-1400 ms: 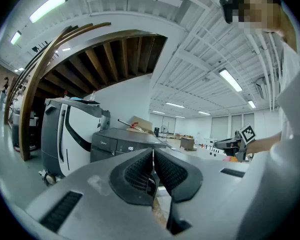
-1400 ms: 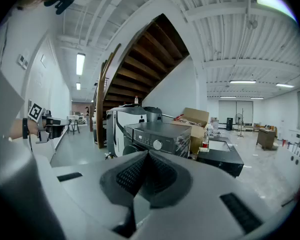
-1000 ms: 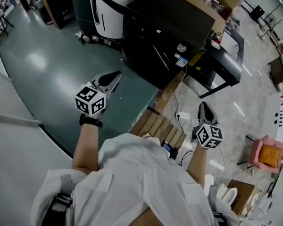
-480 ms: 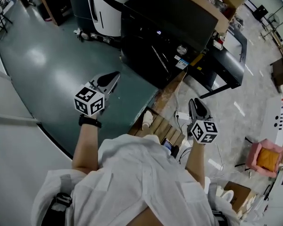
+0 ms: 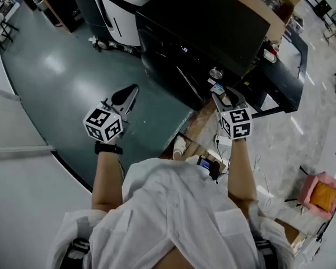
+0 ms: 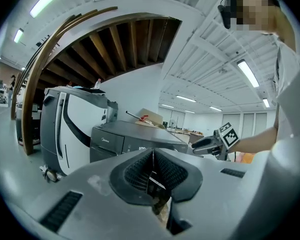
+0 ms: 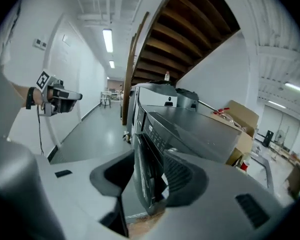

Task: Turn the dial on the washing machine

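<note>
A person in a white shirt stands before a black front-loading washing machine (image 5: 207, 21), a hand-held two-jaw gripper in each hand. The small round silver dial (image 5: 215, 73) sits on the right part of the machine's front control panel, facing out towards the person.

The right gripper (image 5: 226, 96) is the nearer one. Its tips hang just short of the dial, which lies a little farther off and slightly to their left in the head view. In the right gripper view its jaws (image 7: 150, 184) stand apart, holding nothing. The machine's dark front runs nearly edge-on through the gap, and a silvery bump shows at the inner edge of the right jaw, probably the dial.

The left gripper (image 5: 127, 93) is held well apart to the left, over the green painted floor (image 5: 56, 66), with its grey jaws (image 6: 152, 176) together and nothing between them.

The dial's axis points out of the panel. The right jaws would therefore likely need a short advance and a small leftward shift to straddle it squarely before closing and twisting.
</note>
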Demonstrator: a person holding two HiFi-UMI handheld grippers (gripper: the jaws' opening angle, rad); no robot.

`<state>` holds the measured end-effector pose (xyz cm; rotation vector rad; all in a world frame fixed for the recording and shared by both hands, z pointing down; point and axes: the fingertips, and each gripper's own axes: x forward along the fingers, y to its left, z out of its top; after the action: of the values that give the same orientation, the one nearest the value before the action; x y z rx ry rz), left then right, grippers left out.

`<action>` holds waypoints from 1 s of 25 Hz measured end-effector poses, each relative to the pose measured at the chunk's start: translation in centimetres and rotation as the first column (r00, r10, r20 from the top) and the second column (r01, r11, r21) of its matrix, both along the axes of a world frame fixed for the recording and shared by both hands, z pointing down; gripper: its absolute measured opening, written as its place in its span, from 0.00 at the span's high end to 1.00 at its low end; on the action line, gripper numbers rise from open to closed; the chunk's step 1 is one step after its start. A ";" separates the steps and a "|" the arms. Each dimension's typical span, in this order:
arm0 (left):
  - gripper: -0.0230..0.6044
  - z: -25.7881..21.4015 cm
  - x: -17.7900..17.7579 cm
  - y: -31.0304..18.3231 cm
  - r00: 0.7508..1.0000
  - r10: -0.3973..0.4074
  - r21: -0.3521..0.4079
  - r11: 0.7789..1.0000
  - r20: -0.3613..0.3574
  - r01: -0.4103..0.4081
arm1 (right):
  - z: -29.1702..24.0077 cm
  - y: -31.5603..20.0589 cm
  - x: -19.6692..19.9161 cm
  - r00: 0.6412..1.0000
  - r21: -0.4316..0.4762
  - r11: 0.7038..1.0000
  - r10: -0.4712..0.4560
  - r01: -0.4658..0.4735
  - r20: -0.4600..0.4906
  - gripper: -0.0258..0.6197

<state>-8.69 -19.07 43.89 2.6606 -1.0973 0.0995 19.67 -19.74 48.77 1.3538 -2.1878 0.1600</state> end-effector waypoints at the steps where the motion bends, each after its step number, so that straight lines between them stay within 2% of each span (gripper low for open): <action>1: 0.94 0.1 0.4 -0.7 1.000 -0.005 -0.004 1.000 0.000 0.005 | 0.3 -1.6 -0.3 0.999 -0.008 1.000 -0.029 0.029 -0.036 0.68; 6: 0.94 0.9 2.4 -3.0 1.000 -0.013 -0.034 0.999 0.016 0.013 | 3.1 -7.6 -1.7 0.956 -0.062 0.986 -0.164 0.153 -0.242 0.65; 10: 0.94 1.5 3.7 -3.9 0.999 -0.003 -0.058 0.998 0.033 0.005 | 5.8 -9.0 -0.2 0.924 -0.104 0.984 -0.174 0.147 -0.341 0.64; 13: 0.94 1.9 4.1 -4.5 0.999 0.001 -0.069 0.998 0.043 0.002 | 6.1 -8.3 1.2 0.950 -0.074 0.993 -0.106 0.088 -0.293 0.64; 16: 0.94 2.3 4.8 -5.1 0.999 0.009 -0.075 0.997 0.048 -0.005 | 7.7 -6.8 2.8 0.977 -0.133 0.991 -0.051 0.023 -0.206 0.61; 18: 0.94 2.4 5.3 -5.4 0.998 0.023 -0.074 0.997 0.053 -0.019 | 9.4 -5.8 3.0 0.984 -0.190 0.981 -0.065 0.032 -0.169 0.59; 19: 0.94 2.3 5.6 -5.5 0.998 0.031 -0.073 0.997 0.056 -0.027 | 10.4 -5.4 2.7 0.984 -0.218 0.975 -0.086 0.050 -0.157 0.62; 21: 0.94 2.2 6.2 -5.7 0.997 0.047 -0.070 0.997 0.064 -0.042 | 11.5 -5.1 1.4 0.985 -0.249 0.965 -0.115 0.080 -0.129 0.63; 23: 0.94 2.1 6.6 -5.8 0.996 0.057 -0.067 0.996 0.075 -0.052 | 11.0 -5.4 -0.5 0.989 -0.244 0.965 -0.120 0.097 -0.081 0.63; 25: 0.94 2.0 6.5 -6.0 0.995 0.055 -0.064 0.997 0.082 -0.050 | 9.2 -6.0 -2.2 0.990 -0.193 0.973 -0.134 0.123 -0.043 0.62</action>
<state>-2.24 -25.06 45.85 2.6520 -1.0317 0.2529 17.51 -25.75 57.96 1.0954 -2.1453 0.2714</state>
